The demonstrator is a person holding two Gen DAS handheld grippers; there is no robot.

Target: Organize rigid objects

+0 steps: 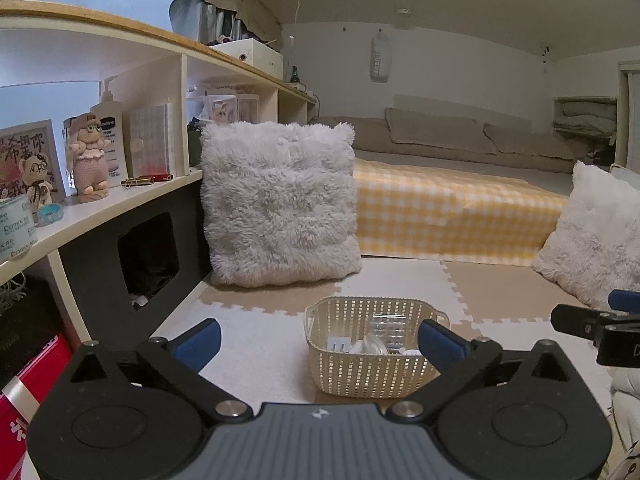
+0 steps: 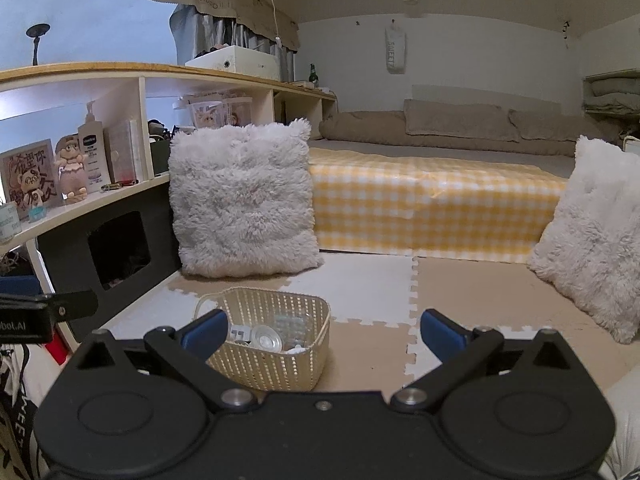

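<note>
Holding position: both my tongs hover low above the floor mat, pointing toward the bed.
Left tongs (image 1: 320,340): spread wide, nothing between the blue pads, gripping nothing.
Right tongs (image 2: 322,334): likewise spread wide and gripping nothing; its left pad overlaps the basket's near-left corner in my view, though I cannot tell if it touches.
Basket (image 1: 372,376): cream perforated plastic, sitting upright on the foam puzzle mat (image 1: 256,360) just ahead of my left tongs, toward its right pad; in the right wrist view it lies ahead and to the left (image 2: 276,364).
Basket contents: small rigid pieces lying in the bottom, a white round disc-like part (image 2: 266,338), a clear plastic piece (image 1: 386,330), and a white block (image 1: 338,345); exact kinds I cannot tell.
Left side: white shelf unit (image 1: 120,208) holding a framed bear picture (image 1: 28,160), a crocheted doll (image 1: 90,156), a lotion pump bottle (image 1: 110,136) and a tape roll (image 1: 16,228).
Further on: fluffy white cushion (image 1: 280,204) propped upright against the bed's end, a second fluffy cushion (image 2: 596,248) to the right.
Farthest: bed with yellow checked cover (image 1: 452,216), beige pillows (image 1: 436,128) against the far wall.
</note>
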